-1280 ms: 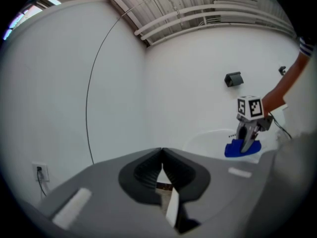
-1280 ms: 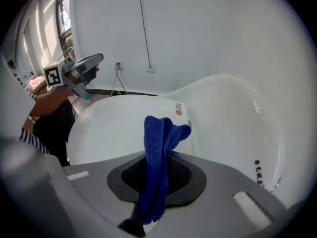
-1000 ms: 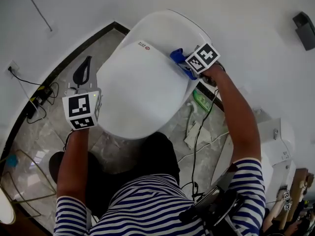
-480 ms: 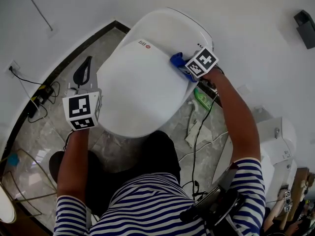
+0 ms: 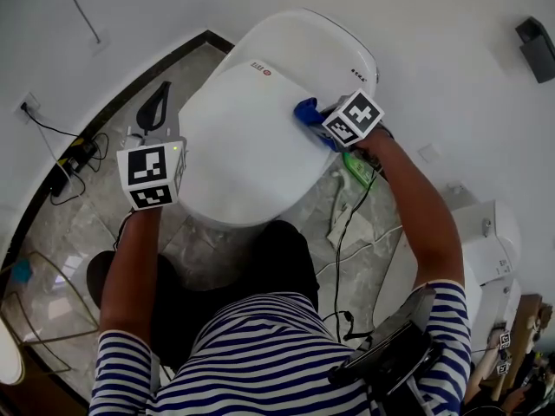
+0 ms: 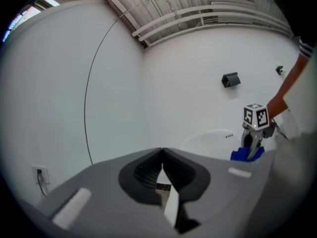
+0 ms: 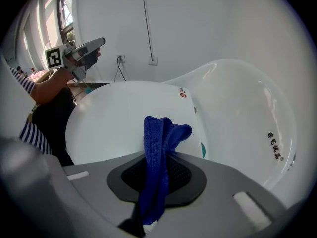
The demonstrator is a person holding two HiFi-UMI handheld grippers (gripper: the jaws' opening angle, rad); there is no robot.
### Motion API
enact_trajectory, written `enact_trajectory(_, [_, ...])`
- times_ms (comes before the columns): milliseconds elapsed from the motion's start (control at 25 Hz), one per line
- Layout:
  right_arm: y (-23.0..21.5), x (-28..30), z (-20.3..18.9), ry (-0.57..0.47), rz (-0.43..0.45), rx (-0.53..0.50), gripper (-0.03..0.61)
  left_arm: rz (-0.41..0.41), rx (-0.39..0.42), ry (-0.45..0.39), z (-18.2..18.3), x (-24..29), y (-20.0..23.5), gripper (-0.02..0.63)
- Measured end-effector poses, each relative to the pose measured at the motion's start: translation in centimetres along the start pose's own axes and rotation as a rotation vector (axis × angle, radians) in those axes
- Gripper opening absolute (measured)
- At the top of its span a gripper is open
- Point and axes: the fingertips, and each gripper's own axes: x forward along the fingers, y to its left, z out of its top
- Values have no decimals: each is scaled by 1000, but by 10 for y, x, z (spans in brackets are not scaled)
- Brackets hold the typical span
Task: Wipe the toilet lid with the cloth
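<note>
1. White walls [image 5: 434,24] curve round a small room. A black box [image 5: 538,46] is mounted high on the right.
2. The floor [image 5: 78,224] is grey, marble-like tile with a dark strip where it meets the wall.
3. A white toilet stands in the middle, with its rounded back part [image 5: 303,46] against the wall. A second white fixture [image 5: 490,250] stands well apart at the right.
4. The toilet lid [image 5: 243,146] is closed. It is smooth, glossy and plain white, with a small red mark [image 5: 267,71] near its rear edge.
5. Black cables [image 5: 74,159] trail over the floor at the left, below a wall socket [image 5: 29,105]. A black object [image 5: 154,111] lies near the toilet's left side.
6. The left gripper [image 6: 161,155] is held at the lid's left edge. Its jaws are pressed together at the tips with nothing between them.
7. The right gripper [image 5: 319,124] is at the lid's right rear edge, with its jaws pinching the cloth.
8. The cloth [image 5: 307,113] is deep blue and fluffy, bunched into folds. Its free end sticks out past the jaw tips over the lid's right rear edge, just in front of the back part.
9. A green bottle [image 5: 355,170] lies on the floor just right of the toilet, under the right forearm.
</note>
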Motion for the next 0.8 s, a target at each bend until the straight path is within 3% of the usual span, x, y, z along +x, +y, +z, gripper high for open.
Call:
enact_trajectory(560, [104,-11,12,-15,27,0,61,9,9,-12,8,-15,11,5])
enact_trajectory(800, [170,-12,26,-3,102,-63,61,16,8,-15,9,-23,18,5])
